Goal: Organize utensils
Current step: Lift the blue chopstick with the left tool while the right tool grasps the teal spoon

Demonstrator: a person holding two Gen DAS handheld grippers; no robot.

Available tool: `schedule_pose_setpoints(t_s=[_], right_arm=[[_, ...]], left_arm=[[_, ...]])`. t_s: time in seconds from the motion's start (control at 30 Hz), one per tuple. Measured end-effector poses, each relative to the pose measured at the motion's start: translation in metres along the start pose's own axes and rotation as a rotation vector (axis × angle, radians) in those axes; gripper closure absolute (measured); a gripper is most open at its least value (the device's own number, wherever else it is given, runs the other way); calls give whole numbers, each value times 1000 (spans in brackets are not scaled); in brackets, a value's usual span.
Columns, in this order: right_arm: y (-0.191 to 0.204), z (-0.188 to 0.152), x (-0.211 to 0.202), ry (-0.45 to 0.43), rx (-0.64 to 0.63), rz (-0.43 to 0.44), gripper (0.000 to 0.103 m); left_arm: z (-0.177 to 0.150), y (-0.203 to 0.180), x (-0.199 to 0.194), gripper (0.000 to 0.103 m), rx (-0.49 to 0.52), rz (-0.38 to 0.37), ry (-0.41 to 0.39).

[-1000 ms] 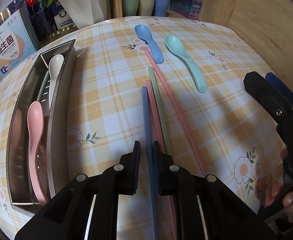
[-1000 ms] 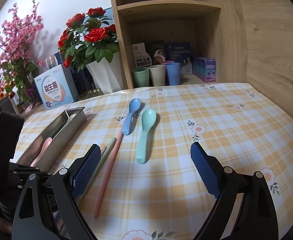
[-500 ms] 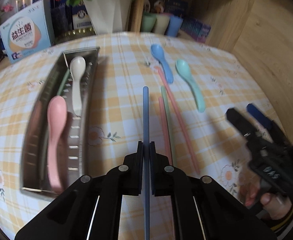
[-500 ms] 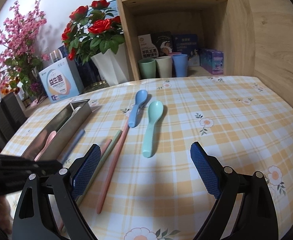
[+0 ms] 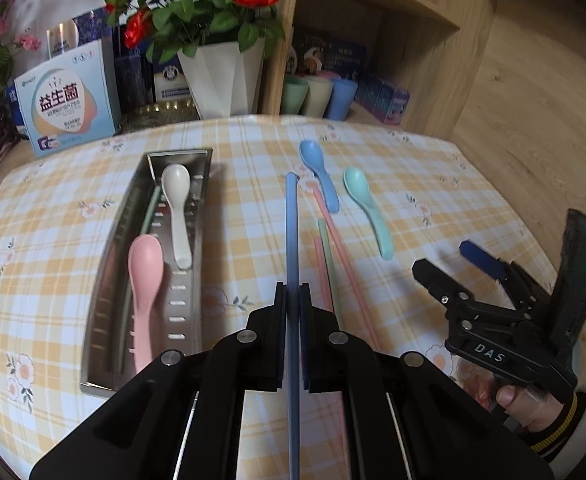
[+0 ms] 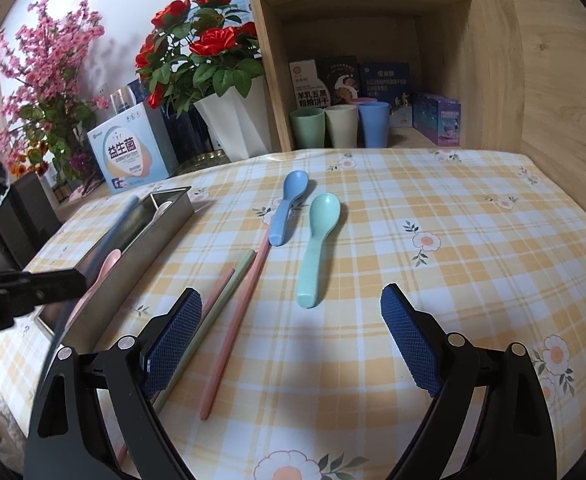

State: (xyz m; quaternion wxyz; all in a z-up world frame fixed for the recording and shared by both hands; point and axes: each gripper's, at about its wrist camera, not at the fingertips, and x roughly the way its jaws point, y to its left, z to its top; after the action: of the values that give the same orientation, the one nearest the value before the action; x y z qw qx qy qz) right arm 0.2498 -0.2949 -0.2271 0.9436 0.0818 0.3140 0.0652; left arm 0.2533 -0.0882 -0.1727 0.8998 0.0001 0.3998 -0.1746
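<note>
the left claw (image 5: pixel 292 300) is clenched on the blue chopstick (image 5: pixel 292 232), pads pressing it from both sides. the stick runs straight forward out of the claw, lifted off the desk (image 5: pixel 253 152), its far tip above the cloth between the tray (image 5: pixel 105 296) and the blue spoon (image 5: pixel 319 174).

handling, as a judgement: the chopstick looks light, stiff and smooth, probably plastic. it is thin, so it can pivot or slide between the pads if the grip is loose. the present hold sits well back along the shaft, leaving a long free front end; that end will swing with any wrist turn. a hold nearer mid-length would steady it. the part behind the pads is hidden under the claw.

the right claw (image 6: pixel 291 344) is released, pads wide apart, nothing between them, hovering over the desk near the teal spoon (image 6: pixel 317 248).

containers: the tray is a long metal trough with slotted floor, lying on the desk to the left. it holds a white spoon (image 5: pixel 177 208) at the far end, a pink spoon (image 5: pixel 145 292) nearer, and a green chopstick (image 5: pixel 145 224) along its left side.

loose on the desk: blue spoon, teal spoon, two pink chopsticks (image 5: pixel 345 264) and another green one (image 6: pixel 229 284).

three cups (image 6: pixel 339 124) stand on the shelf; contents not visible.
</note>
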Motion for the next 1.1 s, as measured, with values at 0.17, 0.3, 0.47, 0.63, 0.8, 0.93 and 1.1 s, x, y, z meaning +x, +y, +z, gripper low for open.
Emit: schedule_pose_setpoints(t_s=[0.17,0.3,0.47,0.63,0.8,0.93,1.1], right_arm=[[-4,11,15,88,24,35,15],[9,24,24,114,-29,55,27],[7,47,53,156,5,26,55],[-5,54,87,199,84,-71,65],[-12,52,109,242,103,-131,71],[-12,52,117,260,101,-149,75],[-6,53,124,279,79,-147,79]], left_arm=[[3,16,-16,97,-33,2,-39],[4,32,-24,97,-75,16,-64],[4,50,-31,97,-120,43,-88],[3,61,-37,97,-143,56,-99],[3,70,-39,97,-162,69,-105],[1,77,-36,97,-181,77,-98],[1,79,-35,97,-188,88,-97]])
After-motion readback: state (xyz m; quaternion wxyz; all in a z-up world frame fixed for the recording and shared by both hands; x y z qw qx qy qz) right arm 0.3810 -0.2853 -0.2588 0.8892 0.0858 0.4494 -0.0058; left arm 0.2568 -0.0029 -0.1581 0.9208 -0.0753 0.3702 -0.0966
